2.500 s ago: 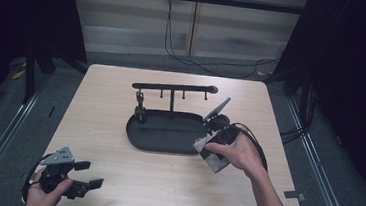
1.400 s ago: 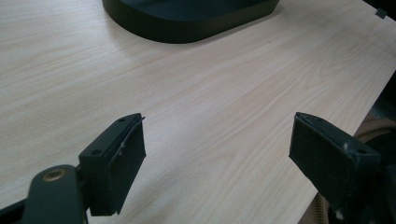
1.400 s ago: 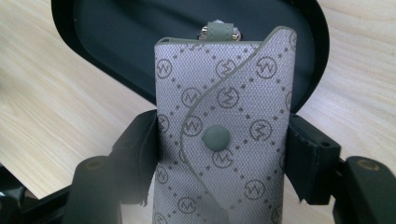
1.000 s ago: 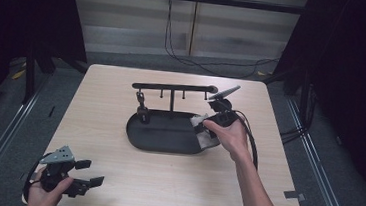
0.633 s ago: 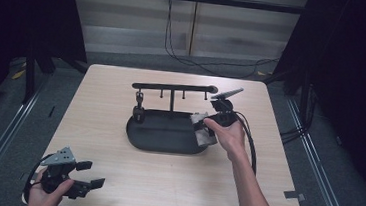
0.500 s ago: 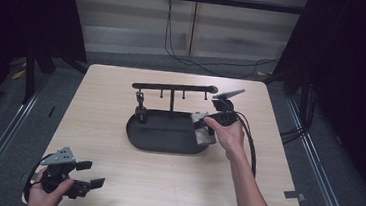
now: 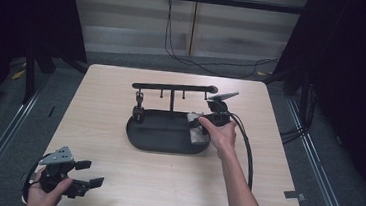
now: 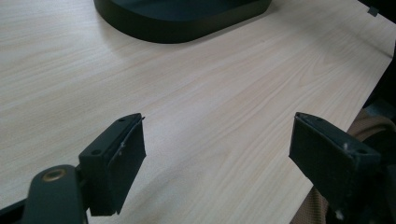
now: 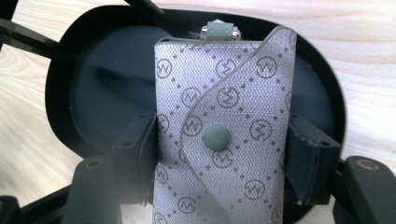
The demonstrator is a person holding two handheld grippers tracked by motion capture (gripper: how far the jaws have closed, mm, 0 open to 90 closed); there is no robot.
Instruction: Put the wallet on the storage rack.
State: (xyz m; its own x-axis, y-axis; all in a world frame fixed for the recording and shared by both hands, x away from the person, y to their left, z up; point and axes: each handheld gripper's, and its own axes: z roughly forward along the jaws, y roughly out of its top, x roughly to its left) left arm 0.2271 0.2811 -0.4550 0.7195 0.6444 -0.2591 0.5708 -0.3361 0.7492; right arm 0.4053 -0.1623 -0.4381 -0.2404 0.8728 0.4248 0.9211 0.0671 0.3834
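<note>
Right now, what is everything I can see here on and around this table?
Table: one, pale wood grain, middle of the high view.
Tray: one, black, oval, at the table's centre.
Rack: one, black bar on a post with small hooks, rising from the tray's far edge.
Dark hanging item: one, on the bar's left hook; too small to tell what.
Pouch: one, grey patterned fabric with a snap button, over the tray's right end.
Wall cables: black, on the floor beyond the table.
Right gripper: black, shut on the pouch.
Left gripper: black, jaws open, above bare table near the front left corner.
Hands: two, one on each gripper.
</note>
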